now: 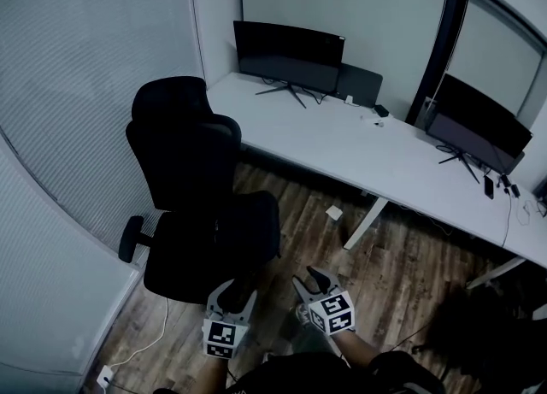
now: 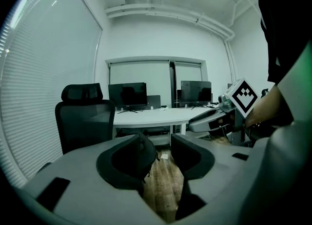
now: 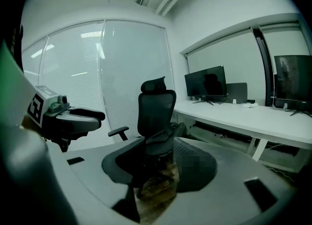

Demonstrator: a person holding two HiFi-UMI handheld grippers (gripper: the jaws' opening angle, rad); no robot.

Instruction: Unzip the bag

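A black bag (image 1: 249,228) lies slumped on the seat of a black office chair (image 1: 184,153); in the right gripper view the bag (image 3: 168,132) is a dark heap on that seat. No zip can be made out in this dim light. My left gripper (image 1: 237,291) hovers just in front of the seat's near edge, open and empty. My right gripper (image 1: 309,279) is beside it to the right over the floor, also open and empty. The left gripper view looks past its own open jaws (image 2: 163,153) at the floor, with the right gripper (image 2: 214,119) at its side.
A long white desk (image 1: 359,149) runs behind the chair and carries two dark monitors (image 1: 289,52) (image 1: 479,123). Window blinds (image 1: 77,85) close off the left. On the wooden floor are a small white object (image 1: 334,212) and a white cable (image 1: 141,345).
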